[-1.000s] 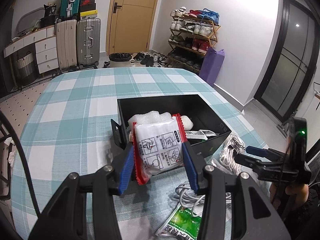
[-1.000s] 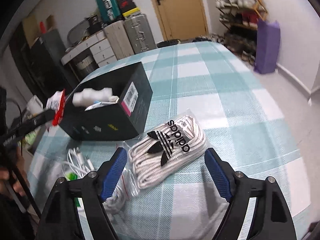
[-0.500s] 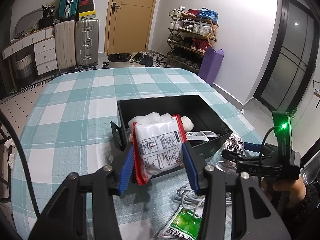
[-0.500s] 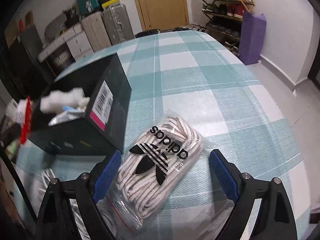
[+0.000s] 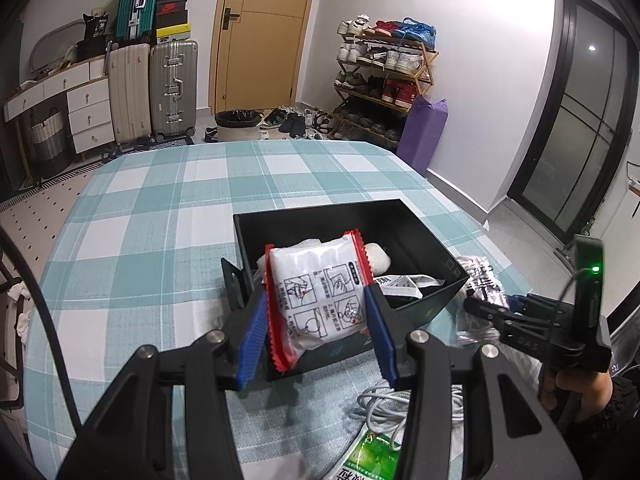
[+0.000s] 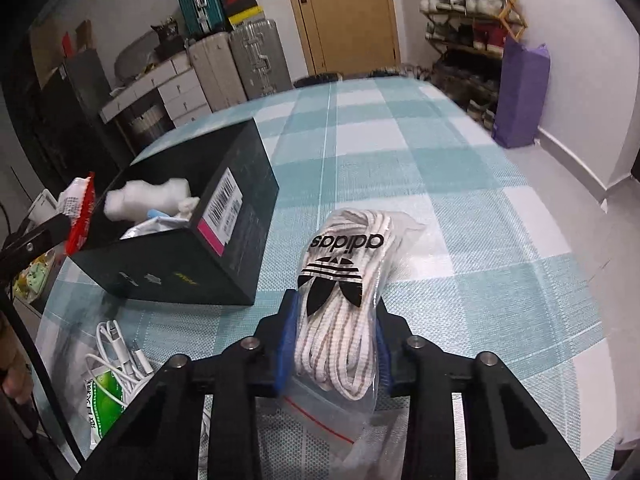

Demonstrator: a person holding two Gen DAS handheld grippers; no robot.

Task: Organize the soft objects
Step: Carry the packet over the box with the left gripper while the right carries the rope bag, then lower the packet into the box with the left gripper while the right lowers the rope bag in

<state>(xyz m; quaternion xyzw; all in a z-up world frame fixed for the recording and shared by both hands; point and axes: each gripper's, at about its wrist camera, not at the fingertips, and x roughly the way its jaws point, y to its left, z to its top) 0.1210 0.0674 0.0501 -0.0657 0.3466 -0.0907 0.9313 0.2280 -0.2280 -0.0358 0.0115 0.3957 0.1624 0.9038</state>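
Note:
My left gripper [image 5: 316, 300] is shut on a white packet with red edges [image 5: 320, 292], held upright over the near end of the black box [image 5: 400, 232]. White soft items [image 6: 152, 196] lie inside the box. To the right of the box, my right gripper [image 6: 336, 308] is closing its jaws on a clear bag of white laces with a black logo [image 6: 344, 272]. The blue pads press the bag's sides and bunch it narrow. In the left wrist view the right gripper [image 5: 492, 304] shows beside the box with the lace bag [image 5: 480, 272] at its tips.
A coiled white cable [image 6: 116, 344] and a green packet [image 6: 104, 396] lie on the checked tablecloth [image 6: 440, 184] in front of the box. A hand [image 5: 576, 388] holds the right gripper's handle. Suitcases, drawers, a shoe rack and a door stand beyond the table.
The right gripper's jaws went from wide apart around the flat lace bag to pressed on it, squeezing it upright. The left gripper and its packet stayed put.

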